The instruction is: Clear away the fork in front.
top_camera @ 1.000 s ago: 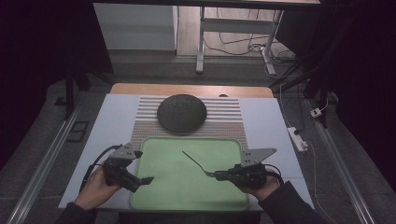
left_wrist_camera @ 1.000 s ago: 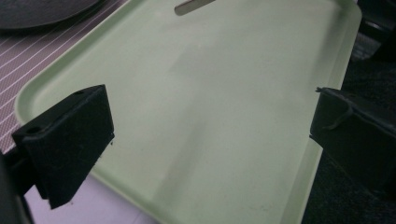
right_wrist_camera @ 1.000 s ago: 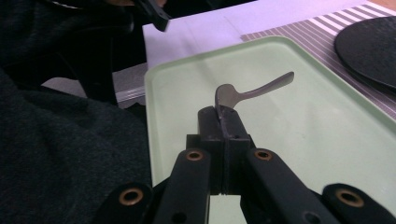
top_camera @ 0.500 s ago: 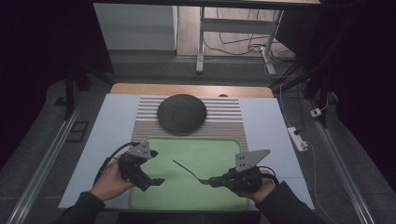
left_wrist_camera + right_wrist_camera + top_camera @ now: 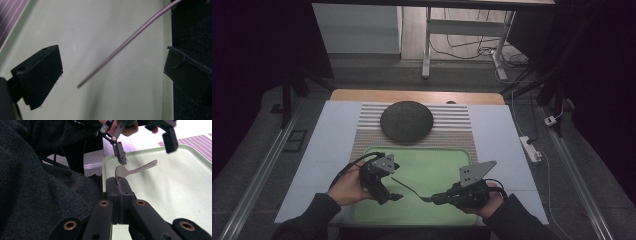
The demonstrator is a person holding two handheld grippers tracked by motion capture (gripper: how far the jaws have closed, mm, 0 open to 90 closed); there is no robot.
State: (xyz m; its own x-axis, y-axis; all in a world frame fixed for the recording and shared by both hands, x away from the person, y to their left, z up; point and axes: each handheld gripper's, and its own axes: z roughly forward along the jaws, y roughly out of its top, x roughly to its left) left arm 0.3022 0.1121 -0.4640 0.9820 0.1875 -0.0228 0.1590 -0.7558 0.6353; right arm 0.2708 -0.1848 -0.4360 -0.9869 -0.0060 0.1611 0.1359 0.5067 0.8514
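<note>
Surface: green tray (image 5: 437, 165) on my striped mat (image 5: 362, 131), dim room.
Spoon (image 5: 136, 170): clamped in my right gripper (image 5: 120, 185), handle between left gripper (image 5: 393, 194)'s parted jaws.

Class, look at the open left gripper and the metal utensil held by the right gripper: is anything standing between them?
Nothing visible does. The right gripper is shut on the utensil, whose free handle end points out over the green tray. In the left gripper view that handle already lies in the gap of the open left gripper.

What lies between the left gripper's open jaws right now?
The free handle end of the spoon that the right gripper holds, over the bare green tray; untouched by either jaw in the left gripper view.
</note>
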